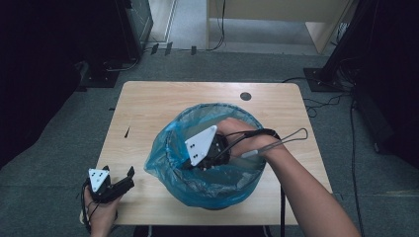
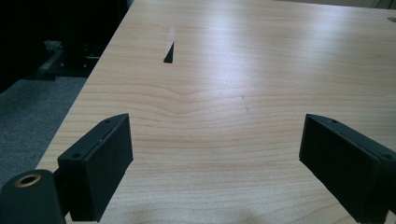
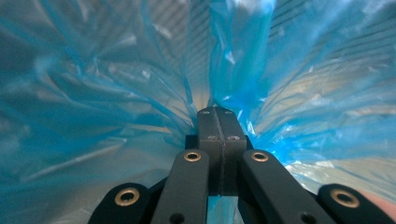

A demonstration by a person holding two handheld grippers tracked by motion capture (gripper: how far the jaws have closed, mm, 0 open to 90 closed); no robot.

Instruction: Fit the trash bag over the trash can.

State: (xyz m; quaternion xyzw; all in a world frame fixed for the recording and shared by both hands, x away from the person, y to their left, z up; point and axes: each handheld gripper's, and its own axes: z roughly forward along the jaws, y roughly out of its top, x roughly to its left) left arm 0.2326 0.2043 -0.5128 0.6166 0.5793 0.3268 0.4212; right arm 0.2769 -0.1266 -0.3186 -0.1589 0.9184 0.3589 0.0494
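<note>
A round bin lined with a blue plastic bag (image 1: 163, 148) stands on the wooden table (image 1: 148, 106), right of centre and near the front. My right gripper (image 1: 200, 164) reaches down inside it, the hand over the rim. Its jaws are shut flat together, and the tips (image 3: 219, 116) press into the blue film (image 3: 116, 93), whose folds fan out from them. Whether any film is pinched between the jaws I cannot tell. My left gripper (image 1: 118, 173) rests at the table's front left corner, jaws wide open (image 2: 217, 130) over bare wood with nothing between them.
A small black triangular mark (image 1: 127, 132) (image 2: 169, 52) lies on the wood left of the bin. A dark round spot (image 1: 245, 96) sits near the table's far edge. The right gripper's cable (image 1: 291, 138) loops out over the bin's right rim. Grey carpet surrounds the table.
</note>
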